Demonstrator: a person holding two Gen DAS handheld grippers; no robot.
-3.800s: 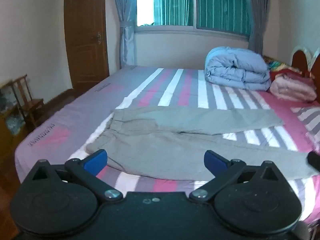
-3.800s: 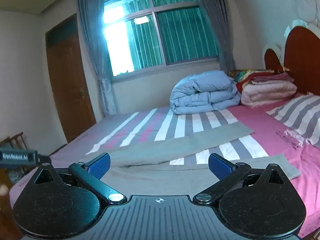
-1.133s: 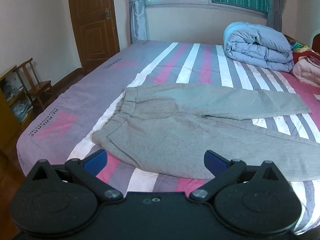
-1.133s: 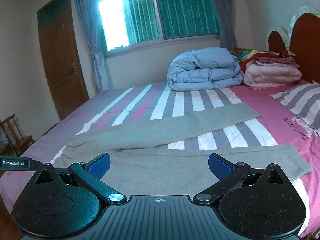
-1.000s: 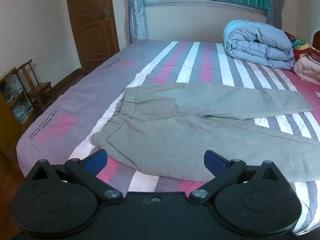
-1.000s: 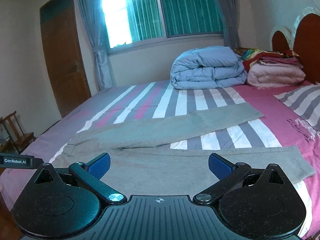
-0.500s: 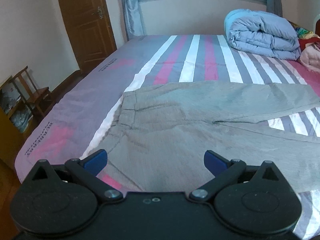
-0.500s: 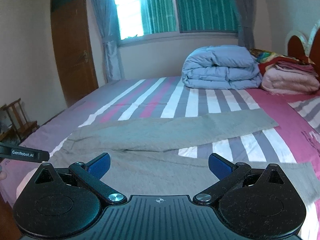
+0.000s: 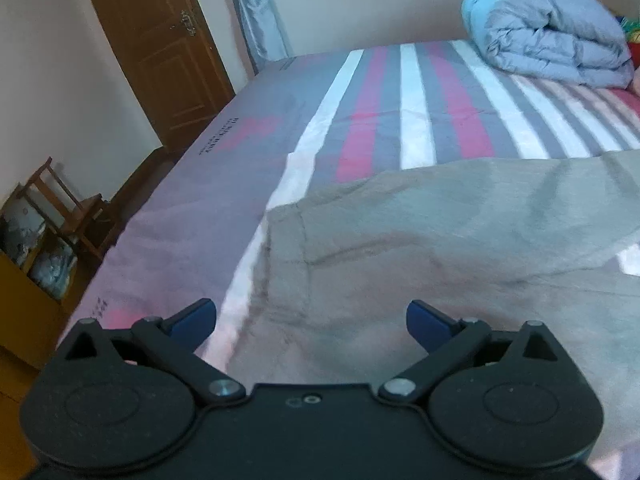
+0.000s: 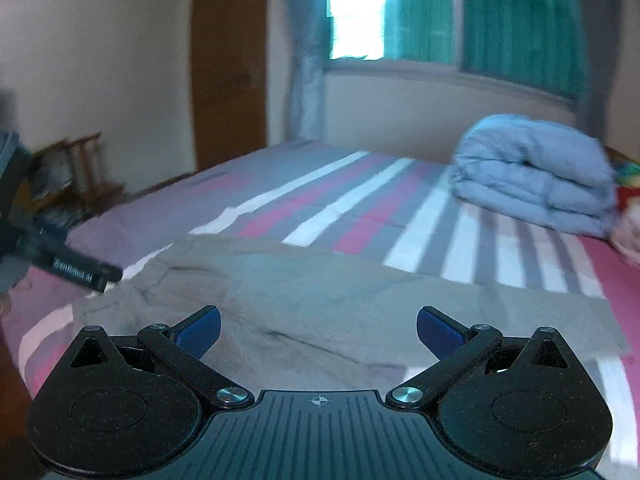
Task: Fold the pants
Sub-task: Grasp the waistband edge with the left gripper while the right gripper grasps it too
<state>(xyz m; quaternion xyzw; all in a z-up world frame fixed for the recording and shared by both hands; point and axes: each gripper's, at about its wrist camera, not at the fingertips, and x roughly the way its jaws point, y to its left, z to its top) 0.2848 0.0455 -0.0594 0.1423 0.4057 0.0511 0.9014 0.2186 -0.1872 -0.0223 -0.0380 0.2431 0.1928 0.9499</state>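
Grey pants [image 9: 420, 240] lie flat on the striped bed [image 9: 224, 184], waistband to the left, legs running off to the right. My left gripper [image 9: 311, 316] is open and empty, low over the waistband end. My right gripper [image 10: 318, 326] is open and empty, over the pants [image 10: 320, 292] near the hip area. The left gripper's body [image 10: 76, 270] shows at the left edge of the right wrist view, next to the waistband corner.
A folded blue duvet [image 9: 548, 32] sits at the far side of the bed, also in the right wrist view [image 10: 532, 176]. A brown door [image 9: 160, 40] and a wooden chair [image 9: 68, 208] stand left of the bed. A window [image 10: 440, 20] is behind.
Both grippers have moved forward and down toward the waistband end of the pants. The right gripper has swung left. Both stay open.
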